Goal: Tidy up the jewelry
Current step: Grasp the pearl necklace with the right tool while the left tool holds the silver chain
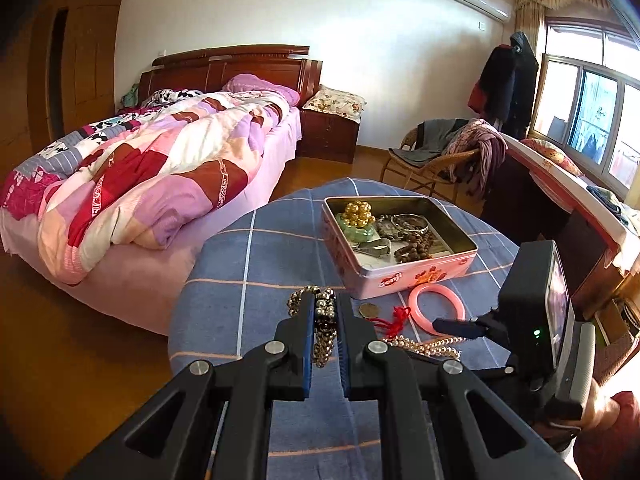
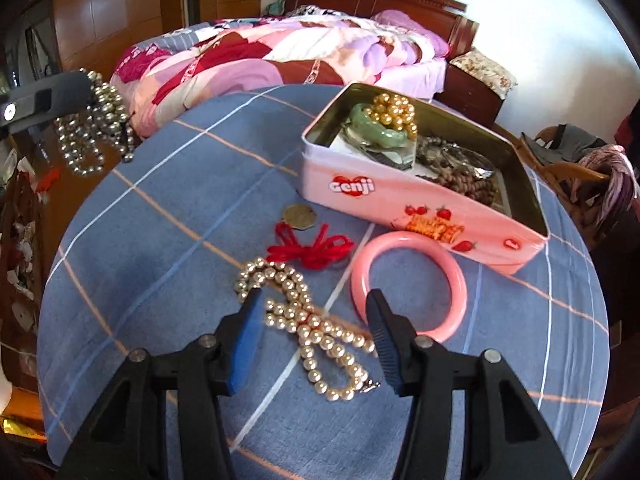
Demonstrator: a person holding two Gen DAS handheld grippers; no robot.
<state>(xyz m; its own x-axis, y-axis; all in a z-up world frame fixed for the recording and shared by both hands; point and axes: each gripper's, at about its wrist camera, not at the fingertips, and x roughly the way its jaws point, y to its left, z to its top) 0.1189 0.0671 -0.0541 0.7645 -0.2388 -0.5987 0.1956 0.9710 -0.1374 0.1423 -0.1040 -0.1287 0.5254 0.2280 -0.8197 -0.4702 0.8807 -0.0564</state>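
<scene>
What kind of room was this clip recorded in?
Most likely a home bedroom: an unmade bed with a wooden headboard, a bedside cabinet, and clothes draped on a wicker chair. The jewelry tin sits on a cloth-covered round table.

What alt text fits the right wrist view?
The open right gripper hovers over a pearl necklace on a blue table, beside a pink bangle and pink tin. The left gripper holds up beads.

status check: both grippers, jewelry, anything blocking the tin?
Left gripper shut on dark bead strand, lifted. Right gripper open over pearl necklace. Pink bangle, red-cord coin on the cloth. Tin open, nothing blocking.
</scene>
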